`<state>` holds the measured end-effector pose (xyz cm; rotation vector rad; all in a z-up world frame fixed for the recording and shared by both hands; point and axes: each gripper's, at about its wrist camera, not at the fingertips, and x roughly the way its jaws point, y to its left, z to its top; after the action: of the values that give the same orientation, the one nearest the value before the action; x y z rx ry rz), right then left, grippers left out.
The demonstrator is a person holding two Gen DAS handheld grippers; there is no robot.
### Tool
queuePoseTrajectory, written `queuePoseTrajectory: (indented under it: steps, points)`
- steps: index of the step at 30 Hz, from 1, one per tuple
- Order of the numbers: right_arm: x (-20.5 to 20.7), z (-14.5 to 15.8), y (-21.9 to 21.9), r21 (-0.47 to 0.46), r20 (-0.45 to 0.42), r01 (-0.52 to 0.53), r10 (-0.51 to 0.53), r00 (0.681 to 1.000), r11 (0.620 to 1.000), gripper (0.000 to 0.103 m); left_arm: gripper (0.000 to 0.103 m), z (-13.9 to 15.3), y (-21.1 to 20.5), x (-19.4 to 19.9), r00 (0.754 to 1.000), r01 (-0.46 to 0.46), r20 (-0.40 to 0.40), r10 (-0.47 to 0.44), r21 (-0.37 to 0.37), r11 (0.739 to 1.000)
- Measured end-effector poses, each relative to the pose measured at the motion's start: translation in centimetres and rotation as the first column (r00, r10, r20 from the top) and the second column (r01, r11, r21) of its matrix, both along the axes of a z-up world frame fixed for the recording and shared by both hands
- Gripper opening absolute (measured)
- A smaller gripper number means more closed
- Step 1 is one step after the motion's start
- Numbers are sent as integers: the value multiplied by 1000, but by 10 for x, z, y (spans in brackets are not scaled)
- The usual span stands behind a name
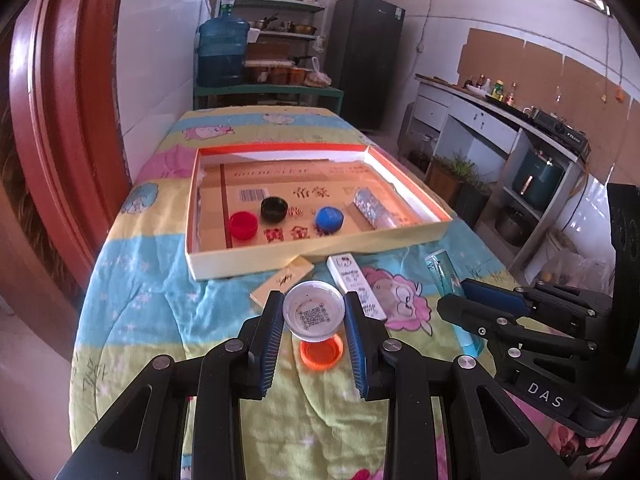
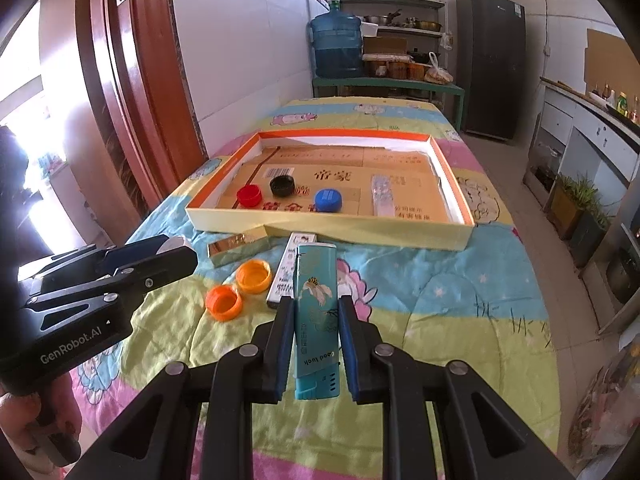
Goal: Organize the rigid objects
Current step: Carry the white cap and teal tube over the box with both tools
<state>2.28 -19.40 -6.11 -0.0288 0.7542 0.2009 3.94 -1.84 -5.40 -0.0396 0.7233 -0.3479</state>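
My left gripper (image 1: 314, 300) is shut on a white bottle cap (image 1: 314, 314) with a QR code inside, held just above an orange cap (image 1: 322, 356) on the blanket. My right gripper (image 2: 316, 304) is shut on a teal lighter (image 2: 316, 320), lifted off the blanket. The shallow cardboard tray (image 2: 328, 230) with an orange rim holds a red cap (image 2: 249, 195), a black cap (image 2: 283, 185), a blue cap (image 2: 328, 200) and a silvery lighter (image 2: 382, 196). Two orange caps (image 2: 224, 302) lie on the blanket to the left of the teal lighter.
A gold box (image 2: 238, 248) and a white lighter (image 2: 288, 272) lie on the blanket just in front of the tray. The left gripper (image 2: 180, 248) reaches in from the left. A red door frame (image 2: 132, 80) stands left of the table; shelves and a water jug (image 2: 336, 44) stand behind.
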Motion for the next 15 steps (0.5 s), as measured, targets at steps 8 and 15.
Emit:
queuePoseTrajectory:
  steps: [8, 15]
  points:
    - [21, 14, -6, -16, 32, 3, -2, 999, 1000, 22, 31, 11, -6, 23, 1000, -1, 15, 1, -2, 1000]
    - [35, 21, -13, -22, 52, 17, -16, 999, 1000, 22, 31, 20, -12, 43, 999, 0, 33, 0, -7, 1000]
